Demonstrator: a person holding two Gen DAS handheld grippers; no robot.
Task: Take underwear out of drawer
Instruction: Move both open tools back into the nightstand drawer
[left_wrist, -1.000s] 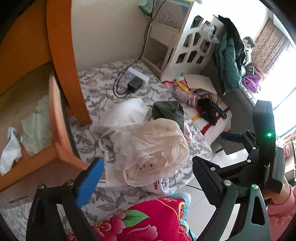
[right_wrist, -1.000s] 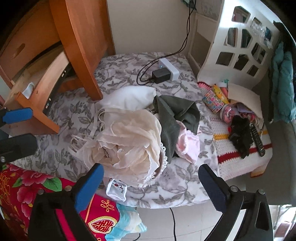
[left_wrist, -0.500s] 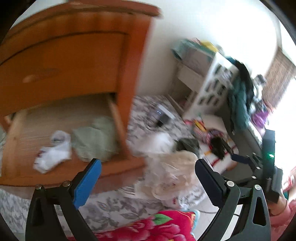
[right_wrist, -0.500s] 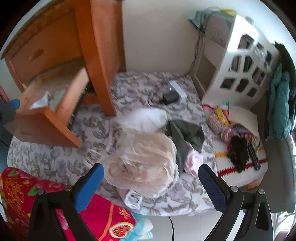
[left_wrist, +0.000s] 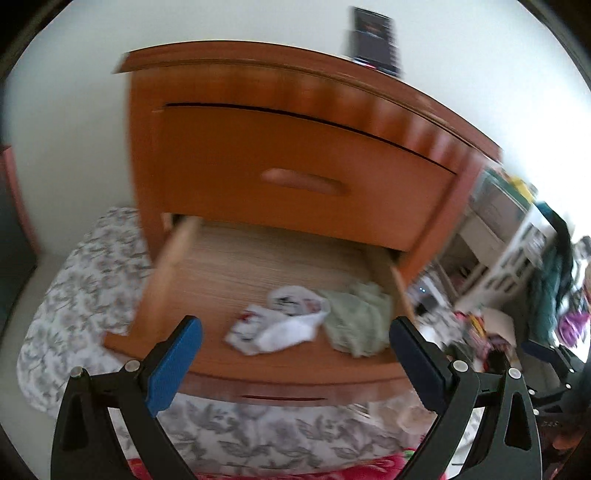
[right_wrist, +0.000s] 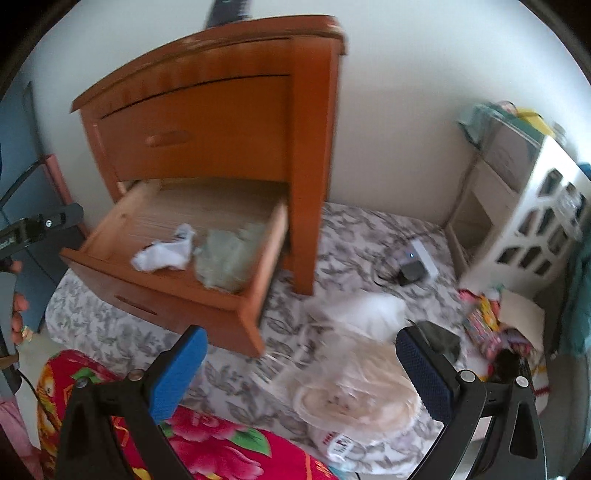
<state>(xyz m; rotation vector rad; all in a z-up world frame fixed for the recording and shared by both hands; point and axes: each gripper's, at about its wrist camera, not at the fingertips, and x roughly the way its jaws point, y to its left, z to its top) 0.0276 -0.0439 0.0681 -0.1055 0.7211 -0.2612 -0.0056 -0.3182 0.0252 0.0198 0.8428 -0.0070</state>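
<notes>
1. We have both claws spread wide and holding nothing: the left claw faces the open drawer, and the right claw hangs over the bed
2. The underwear is in the drawer, toward its front right part: a white piece and, touching it on the right, a crumpled pale green piece
3. In our judgement the left claw is the nearer one; the white piece lies just ahead of it, between its two fingers in the left view, its long axis running roughly crosswise to the reach
4. The right view shows what the left hardly does: a heap of pale clothes on the bed, right of the drawer, and the drawer's side; the left view looks down into the drawer, though blurred
</notes>
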